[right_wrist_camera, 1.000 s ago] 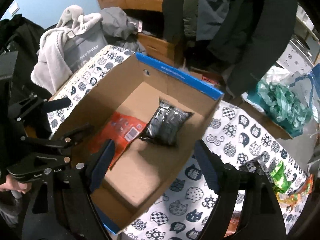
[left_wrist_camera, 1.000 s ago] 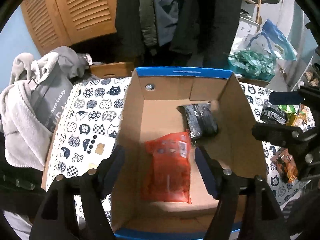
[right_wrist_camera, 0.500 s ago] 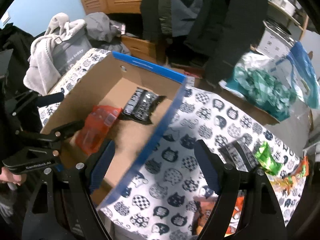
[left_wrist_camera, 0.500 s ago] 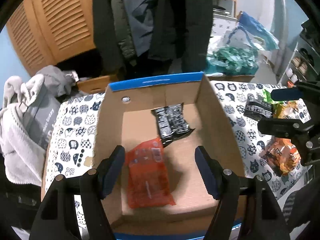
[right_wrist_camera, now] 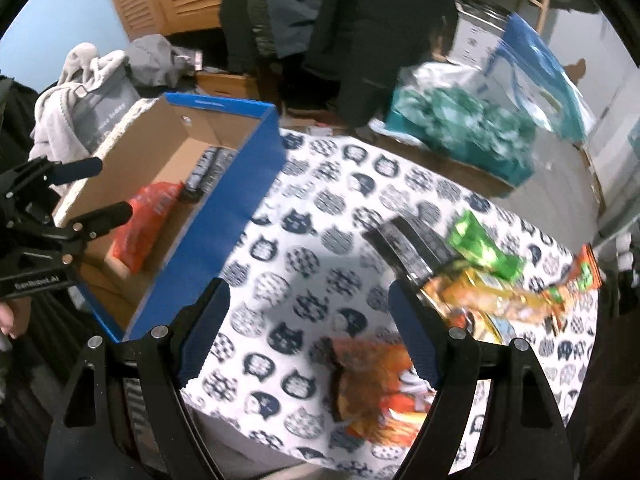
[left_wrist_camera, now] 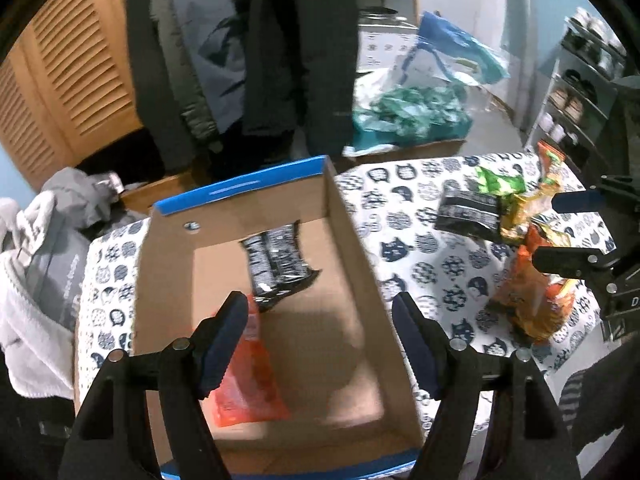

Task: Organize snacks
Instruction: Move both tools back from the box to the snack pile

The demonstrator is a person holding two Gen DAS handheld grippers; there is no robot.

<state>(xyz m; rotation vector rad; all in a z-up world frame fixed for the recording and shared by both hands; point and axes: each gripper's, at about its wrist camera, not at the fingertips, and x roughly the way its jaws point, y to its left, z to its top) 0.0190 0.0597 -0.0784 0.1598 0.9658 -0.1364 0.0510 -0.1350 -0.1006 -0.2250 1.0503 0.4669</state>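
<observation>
Both grippers have swung away from the blue-edged cardboard box (left_wrist_camera: 340, 216) toward the loose snack packets at the right end of the cat-print tablecloth (right_wrist_camera: 304, 248). Inside the box lie an orange-red foil packet (left_wrist_camera: 248, 384) and a black packet (left_wrist_camera: 280, 268). Left gripper (left_wrist_camera: 320, 344) hangs over the box, jaws opening with nothing between them; right gripper (right_wrist_camera: 308, 336) hovers wide open and empty above a crinkled orange packet (right_wrist_camera: 372, 384) near the cloth's front edge.
</observation>
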